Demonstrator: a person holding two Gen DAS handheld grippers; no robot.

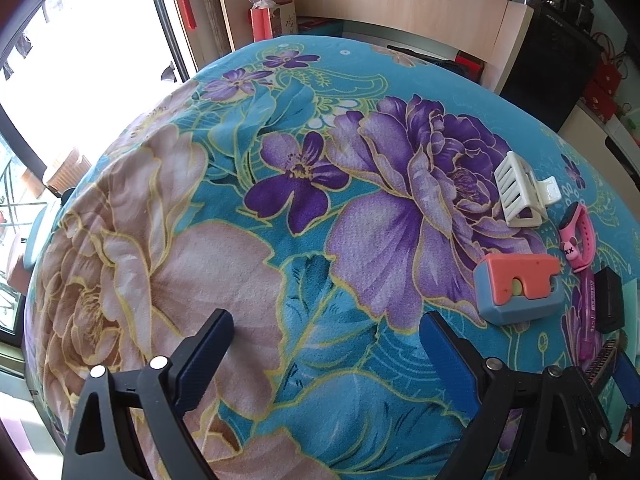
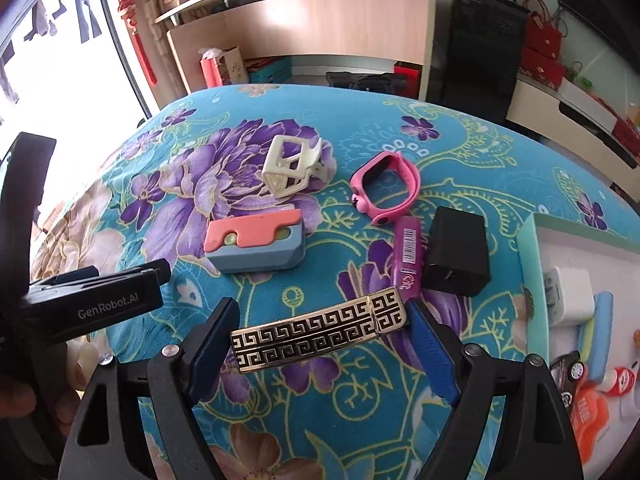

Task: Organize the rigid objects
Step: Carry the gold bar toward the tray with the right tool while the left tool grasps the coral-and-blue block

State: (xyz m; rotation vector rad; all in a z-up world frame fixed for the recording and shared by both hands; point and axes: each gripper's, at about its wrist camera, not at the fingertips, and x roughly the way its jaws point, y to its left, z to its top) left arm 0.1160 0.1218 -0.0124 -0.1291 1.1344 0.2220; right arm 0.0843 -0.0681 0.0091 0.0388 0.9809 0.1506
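Right tongs stand spread around a gold-and-black patterned bar, its ends lying just inside the two blue fingers, which do not appear to press it yet. Whether the bar rests on the cloth or is already lifted cannot be told. Left tongs hang spread and empty over the floral cloth, off to the left of the group.

Beyond the bar, on the same cloth-covered surface, lie a purple stick with a barcode and, touching it on the right, a black charger block. Farther off sit a pink watch, a white hair claw and, nearer on the left, a coral-and-blue block. At the right edge stands a pale green tray already holding a white plug and small toys, apparently the place where things are being gathered.

By the look of it, the step in hand is the pickup of the patterned bar. The next move likely calls for closing squarely on its short ends, since a long, thin, glossy piece may pivot or slip, then carrying it right to the tray without brushing the purple stick beside the right finger.
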